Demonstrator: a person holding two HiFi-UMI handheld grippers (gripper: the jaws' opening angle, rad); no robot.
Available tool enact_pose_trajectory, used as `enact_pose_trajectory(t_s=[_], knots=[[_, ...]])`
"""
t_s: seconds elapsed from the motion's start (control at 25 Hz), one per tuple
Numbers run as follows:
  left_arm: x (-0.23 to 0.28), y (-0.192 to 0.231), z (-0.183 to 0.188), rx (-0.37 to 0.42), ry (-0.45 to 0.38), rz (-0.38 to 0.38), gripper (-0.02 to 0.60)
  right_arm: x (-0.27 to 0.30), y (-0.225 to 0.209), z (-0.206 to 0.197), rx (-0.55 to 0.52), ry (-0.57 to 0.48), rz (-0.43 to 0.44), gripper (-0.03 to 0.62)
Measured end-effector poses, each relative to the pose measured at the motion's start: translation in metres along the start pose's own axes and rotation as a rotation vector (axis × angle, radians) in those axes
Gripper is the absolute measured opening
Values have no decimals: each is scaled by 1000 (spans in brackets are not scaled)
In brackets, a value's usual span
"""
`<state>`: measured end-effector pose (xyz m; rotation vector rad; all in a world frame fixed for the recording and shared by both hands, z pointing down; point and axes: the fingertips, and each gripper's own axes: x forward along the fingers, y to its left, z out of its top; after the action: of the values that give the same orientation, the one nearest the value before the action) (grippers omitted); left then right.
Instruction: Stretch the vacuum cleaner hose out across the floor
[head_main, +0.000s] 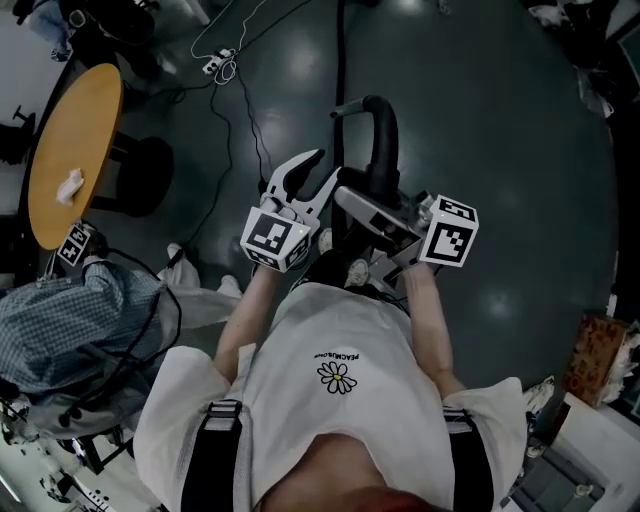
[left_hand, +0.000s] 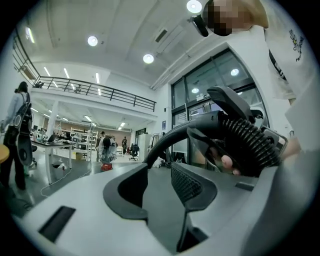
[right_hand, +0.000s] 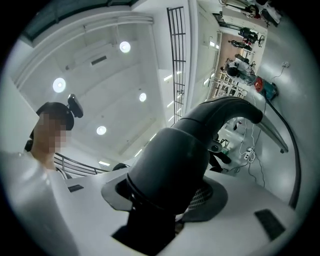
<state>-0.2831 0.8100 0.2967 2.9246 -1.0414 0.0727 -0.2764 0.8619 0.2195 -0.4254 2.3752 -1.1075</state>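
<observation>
Between the two grippers, close in front of the person's white shirt, the vacuum cleaner hose (head_main: 384, 135) is being held up above the dark floor (head_main: 490, 110). Its thick curved end is being clamped by the right gripper (head_main: 365, 208). In the right gripper view that gripper's (right_hand: 165, 200) jaws are being pressed against both sides of the dark tube (right_hand: 175, 165), which is arching up and away from the grip. The left gripper (head_main: 322, 172) is being carried just beside the hose with its jaws standing apart. In the left gripper view nothing is being shown between those jaws (left_hand: 160, 185), and the hose's ribbed section (left_hand: 250, 142) is being seen off to their right, outside them. A black line is being traced across the floor from near the curved end toward the top edge of the head view; whether it is the hose's own length cannot be told.

The step in hand is being judged as the carrying of the hose's end, with the stretching itself not yet done. The next move is being judged to call for the clamped end being drawn away from the cleaner until the slack is taken out, then lowered to the floor, with the free left gripper probably being brought onto the ribbed part to guide it. A loose cable (head_main: 250, 120) and a round table (head_main: 75, 140) are lying to the left, so that side is best being avoided
</observation>
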Motion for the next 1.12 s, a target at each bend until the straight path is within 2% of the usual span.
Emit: enact_pose_trajectory(t_s=[0.2,0.44,0.48,0.52,0.64,0.68,0.72,0.8,0.96,1.12], knots=[[-44,-12,27,52,-50,-49,150,25,40,-28,-36,-1,12,222],[-102,-8,38,-4,-87,-98,150,51,65,-52,-110,6,-69,224],[-112,-2,35,-50,-78,-119,150,58,65,-60,-136,22,-86,227],[-118,5,31,-129,-60,-149,150,65,64,-69,-169,44,-103,230],[-122,16,18,-494,-3,-257,150,67,63,-95,-258,81,-137,232],[-121,18,21,-555,-3,-265,150,62,63,-101,-279,83,-142,232],[-119,20,27,-558,-5,-259,150,57,64,-106,-298,86,-143,232],[-115,20,41,-500,7,-261,150,49,63,-115,-334,107,-140,232],[-96,3,43,-524,103,-355,230,46,58,-130,-403,169,-142,242],[-90,-11,37,-456,132,-343,235,46,48,-136,-377,184,-139,242]])
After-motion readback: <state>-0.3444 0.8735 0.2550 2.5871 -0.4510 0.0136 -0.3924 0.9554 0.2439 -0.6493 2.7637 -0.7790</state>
